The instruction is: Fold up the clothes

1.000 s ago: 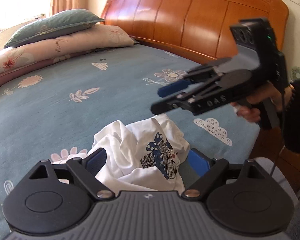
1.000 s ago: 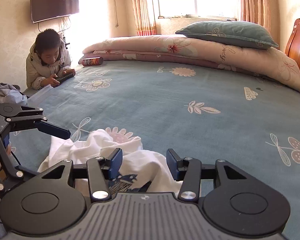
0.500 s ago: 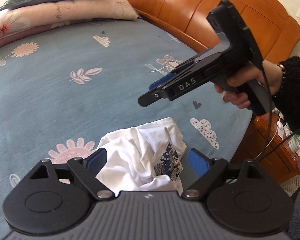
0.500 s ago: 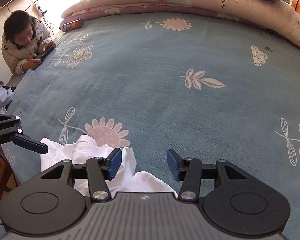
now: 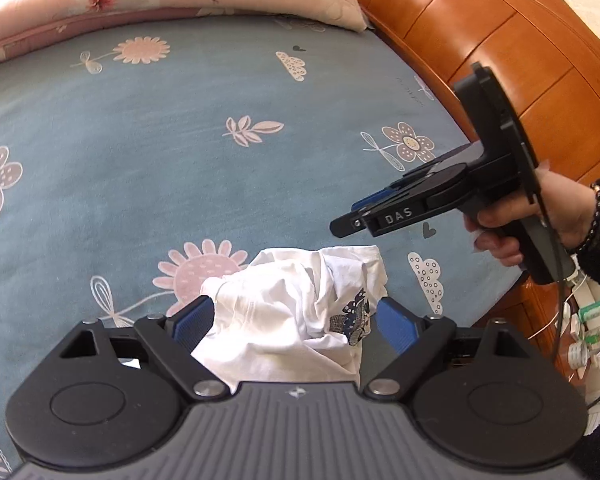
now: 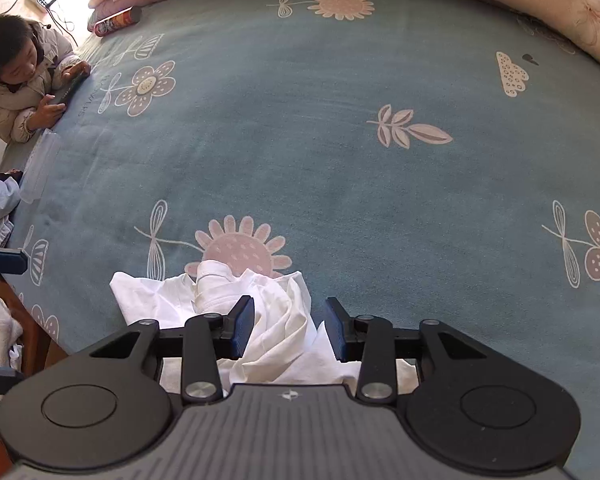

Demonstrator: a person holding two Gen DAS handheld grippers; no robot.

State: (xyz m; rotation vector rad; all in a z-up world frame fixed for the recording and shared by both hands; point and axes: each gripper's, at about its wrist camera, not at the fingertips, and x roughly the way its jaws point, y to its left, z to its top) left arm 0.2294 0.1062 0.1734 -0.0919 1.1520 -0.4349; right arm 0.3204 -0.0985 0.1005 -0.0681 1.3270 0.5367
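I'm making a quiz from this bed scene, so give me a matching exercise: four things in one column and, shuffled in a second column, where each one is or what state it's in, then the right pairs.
Things:
1. white T-shirt
2. left gripper
3. headboard
4. snack can

Places or states:
A. lying on its side at the far edge of the bedspread, near the folded quilt
B. crumpled in a heap at the near edge of the bed
C. orange-brown wood, along the bed's right side in the left wrist view
D. jaws open, one on each side of the heap

Pairs: 1-B, 2-D, 3-C, 4-A
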